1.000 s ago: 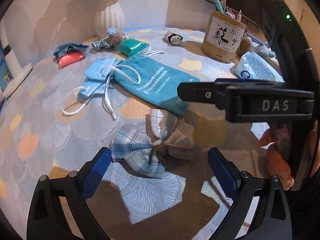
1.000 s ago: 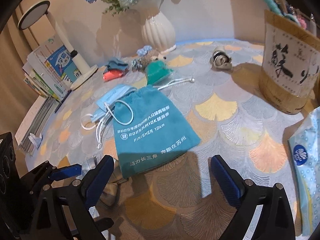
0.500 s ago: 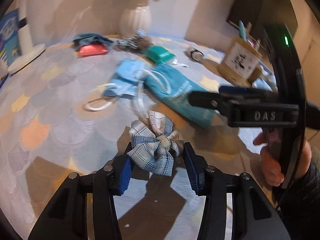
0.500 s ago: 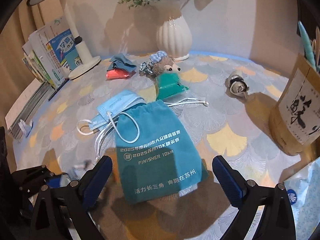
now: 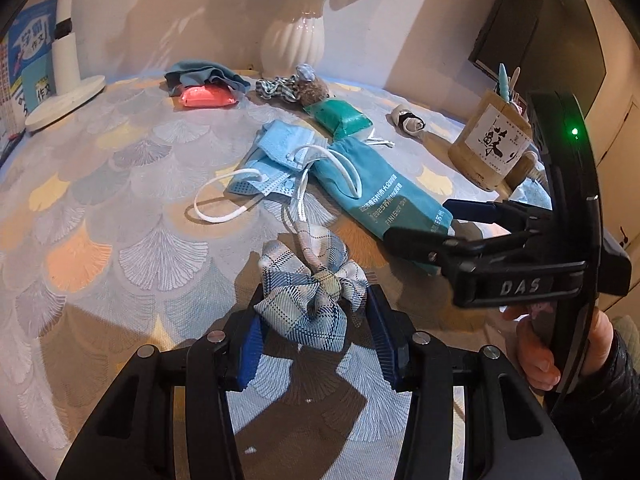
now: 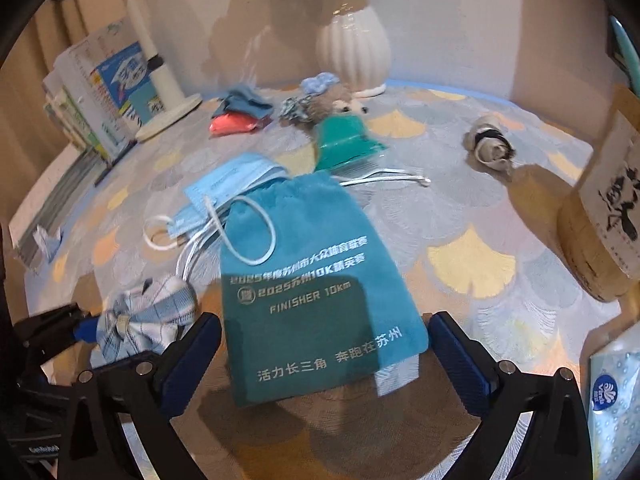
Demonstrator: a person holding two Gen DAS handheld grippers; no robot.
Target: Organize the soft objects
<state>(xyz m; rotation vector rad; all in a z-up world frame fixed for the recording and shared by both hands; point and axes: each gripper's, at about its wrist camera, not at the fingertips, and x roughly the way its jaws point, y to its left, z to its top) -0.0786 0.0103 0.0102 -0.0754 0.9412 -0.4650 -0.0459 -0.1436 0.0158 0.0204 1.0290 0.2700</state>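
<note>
fingers (image 5: 250, 346) of the left gripper (image 5: 314, 340) squeeze the checked bow (image 5: 310, 296) low over the bench (image 5: 100, 216). the right gripper (image 6: 324, 354) is wide open around the teal bag (image 6: 304, 280). a white vase (image 5: 294, 38) stands by the wall.

I see woven plaid cloth in the bow (image 5: 310, 300), slightly coarse and matt. The drawstring pouch (image 6: 308, 280) looks like soft, velvety teal fabric with printed lettering. The face masks (image 5: 272, 164) are thin non-woven material with smooth elastic loops. The table (image 5: 120, 208) wears a matt printed cloth. The vase (image 6: 354, 48) is glossy ribbed ceramic. The pen holder (image 5: 492, 148) looks like raw wood with a paper label. My left gripper (image 5: 316, 344) is matt black plastic with ribbed blue pads (image 5: 250, 344) and shiny metal screws.
</note>
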